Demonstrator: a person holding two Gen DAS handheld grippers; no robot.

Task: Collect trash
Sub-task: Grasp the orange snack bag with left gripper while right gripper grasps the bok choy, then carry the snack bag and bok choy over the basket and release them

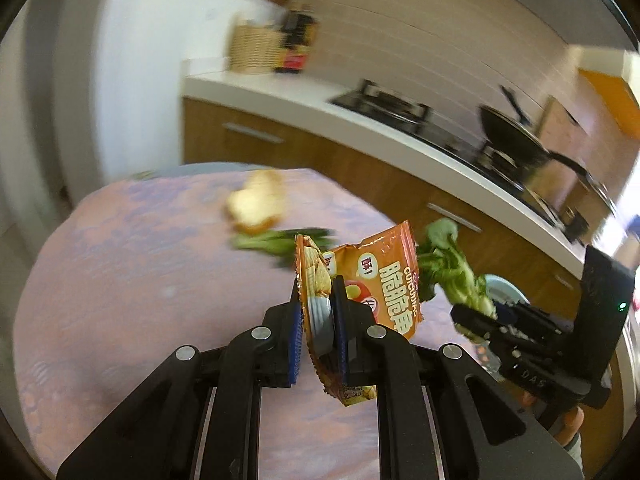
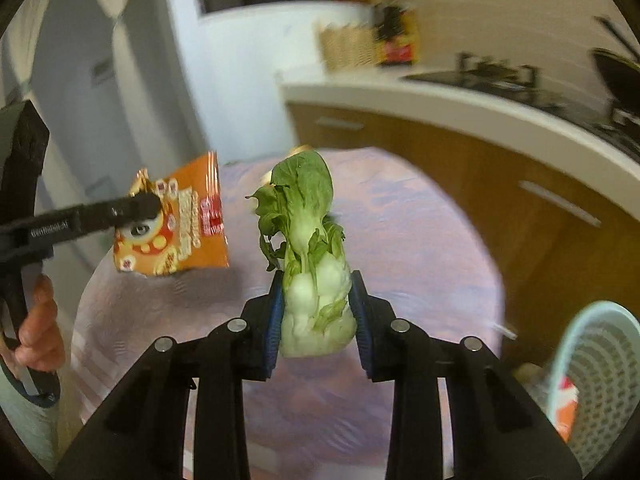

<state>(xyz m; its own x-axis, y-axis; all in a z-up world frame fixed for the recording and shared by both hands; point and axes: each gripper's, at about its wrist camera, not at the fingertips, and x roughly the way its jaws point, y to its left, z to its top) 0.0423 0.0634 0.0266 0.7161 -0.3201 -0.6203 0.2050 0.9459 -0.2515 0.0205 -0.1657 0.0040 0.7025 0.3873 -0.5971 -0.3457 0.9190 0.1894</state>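
Observation:
My left gripper point(image 1: 316, 292) is shut on an orange snack bag point(image 1: 380, 280) and holds it above the pink round table point(image 1: 120, 280). The bag also shows in the right wrist view point(image 2: 180, 232), pinched by the left gripper point(image 2: 146, 206). My right gripper point(image 2: 316, 300) is shut on a bok choy point(image 2: 312, 264), held upright above the table point(image 2: 420, 260). In the left wrist view the right gripper point(image 1: 480, 316) holds the bok choy point(image 1: 452, 264) to the right of the bag.
A piece of bread point(image 1: 256, 204) and another bok choy point(image 1: 276, 240) lie on the far part of the table. A light blue basket point(image 2: 596, 376) stands at the lower right with an orange wrapper beside it. A counter point(image 1: 360, 112) with stove and pan runs behind.

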